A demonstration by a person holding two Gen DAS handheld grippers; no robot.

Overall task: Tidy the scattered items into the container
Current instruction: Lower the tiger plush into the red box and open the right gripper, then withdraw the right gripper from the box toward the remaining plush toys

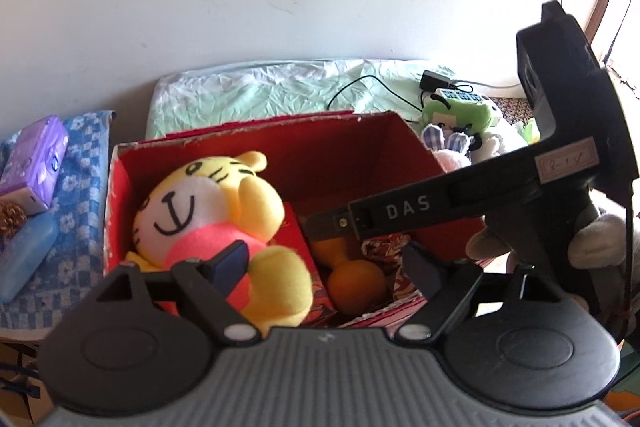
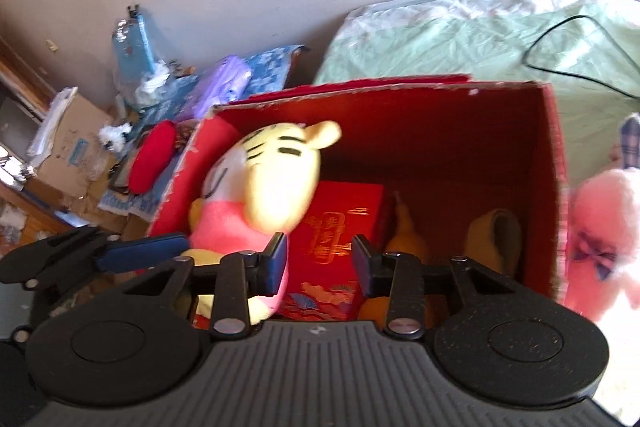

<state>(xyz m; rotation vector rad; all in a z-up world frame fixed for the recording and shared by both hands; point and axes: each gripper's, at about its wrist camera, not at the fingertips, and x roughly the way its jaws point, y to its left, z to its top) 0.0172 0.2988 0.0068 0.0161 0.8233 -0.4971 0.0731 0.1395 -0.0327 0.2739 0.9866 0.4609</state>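
A yellow tiger plush (image 1: 208, 211) in a pink shirt lies in the left half of the red cardboard box (image 1: 404, 143). Beside it in the box are a small red gift box (image 2: 340, 223) and an orange gourd-shaped toy (image 1: 356, 279). My left gripper (image 1: 326, 267) is open over the box's near edge, its left pad against the plush's belly and its right finger well apart. My right gripper (image 2: 320, 263) is open with a narrow gap; only the gift box shows through it. Its black frame marked DAS (image 1: 408, 207), held by a gloved hand (image 1: 596, 239), reaches in from the right.
A green plush (image 1: 460, 115) and a pink plush (image 2: 600, 227) lie right of the box on the pale green sheet (image 1: 260, 91), near a charger and cable (image 1: 436, 81). Left are a purple tissue pack (image 1: 36, 155), a blue bottle (image 1: 28, 255) and a red cushion (image 2: 154, 155).
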